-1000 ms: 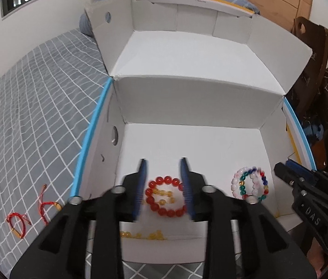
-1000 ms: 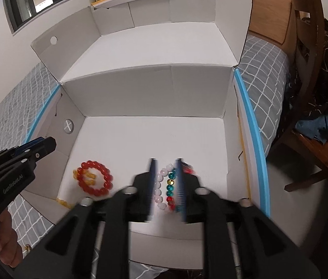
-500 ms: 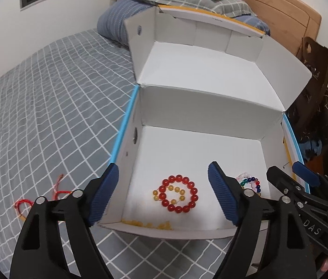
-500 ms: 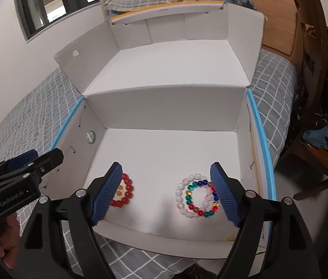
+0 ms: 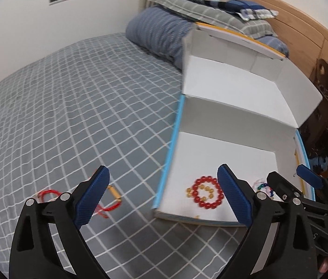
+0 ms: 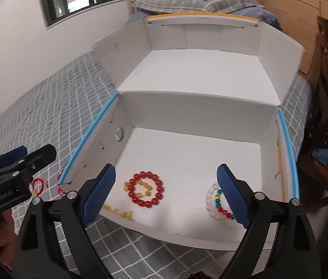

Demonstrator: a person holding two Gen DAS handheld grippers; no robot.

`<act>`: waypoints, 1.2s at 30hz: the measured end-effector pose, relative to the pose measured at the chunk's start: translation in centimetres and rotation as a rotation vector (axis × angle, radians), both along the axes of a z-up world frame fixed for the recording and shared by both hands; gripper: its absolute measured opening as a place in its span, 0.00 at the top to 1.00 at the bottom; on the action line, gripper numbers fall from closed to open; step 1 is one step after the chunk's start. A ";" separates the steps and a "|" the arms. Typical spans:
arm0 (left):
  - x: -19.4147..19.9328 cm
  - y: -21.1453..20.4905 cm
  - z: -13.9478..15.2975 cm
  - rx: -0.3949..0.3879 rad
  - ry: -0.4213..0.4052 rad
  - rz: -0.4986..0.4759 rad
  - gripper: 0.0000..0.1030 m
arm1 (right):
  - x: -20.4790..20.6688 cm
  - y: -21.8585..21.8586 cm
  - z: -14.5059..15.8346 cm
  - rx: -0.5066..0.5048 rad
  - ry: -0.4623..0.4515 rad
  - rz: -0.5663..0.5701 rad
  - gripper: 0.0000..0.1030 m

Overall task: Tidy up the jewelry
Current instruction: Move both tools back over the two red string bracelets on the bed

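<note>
Left wrist view: your left gripper (image 5: 164,194) is opening, empty; red bead bracelet (image 5: 207,195) lies in the white box (image 5: 233,148), red cord bracelets (image 5: 108,205) on the bedspread (image 5: 71,107).

Right wrist view: your right gripper (image 6: 166,194) is opening, empty; multicoloured bead bracelet (image 6: 215,203) lies near-right in the box.

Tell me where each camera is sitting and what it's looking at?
Left wrist: on the left gripper, aimed down at the bedspread and the box's left edge; its own opening fingers and the right gripper show.
Right wrist: on the right gripper, looking into the box; its opening fingers and the left gripper show.
Shared: the box and red bead bracelet.
</note>
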State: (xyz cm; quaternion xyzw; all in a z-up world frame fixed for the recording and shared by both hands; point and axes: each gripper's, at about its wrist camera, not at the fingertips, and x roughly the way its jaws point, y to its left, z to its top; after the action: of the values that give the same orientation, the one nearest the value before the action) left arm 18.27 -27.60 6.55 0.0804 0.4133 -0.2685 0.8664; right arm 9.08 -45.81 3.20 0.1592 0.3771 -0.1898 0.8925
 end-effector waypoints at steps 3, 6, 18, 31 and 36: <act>0.5 1.9 0.3 -0.002 -0.001 0.041 0.09 | 0.8 1.3 0.7 -0.016 -0.008 0.030 0.17; 1.0 4.1 0.4 0.006 0.000 0.080 0.08 | 1.5 2.8 1.4 -0.029 -0.011 0.069 0.17; 4.2 14.9 1.0 -0.010 0.034 0.312 0.08 | 6.6 12.7 4.9 -0.166 -0.037 0.325 0.17; 6.5 22.1 -2.8 0.060 0.091 0.458 0.08 | 12.2 20.8 0.7 -0.168 0.069 0.516 0.24; 7.8 22.9 -5.8 0.062 0.129 0.484 0.08 | 13.6 21.8 -2.3 -0.145 0.105 0.528 0.24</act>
State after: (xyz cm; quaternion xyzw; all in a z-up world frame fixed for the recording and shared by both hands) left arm 26.11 -4.66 0.71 -0.0115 0.4829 -0.0451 0.8744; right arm 22.64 -23.98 0.95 -0.0188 0.4366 0.0148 0.8993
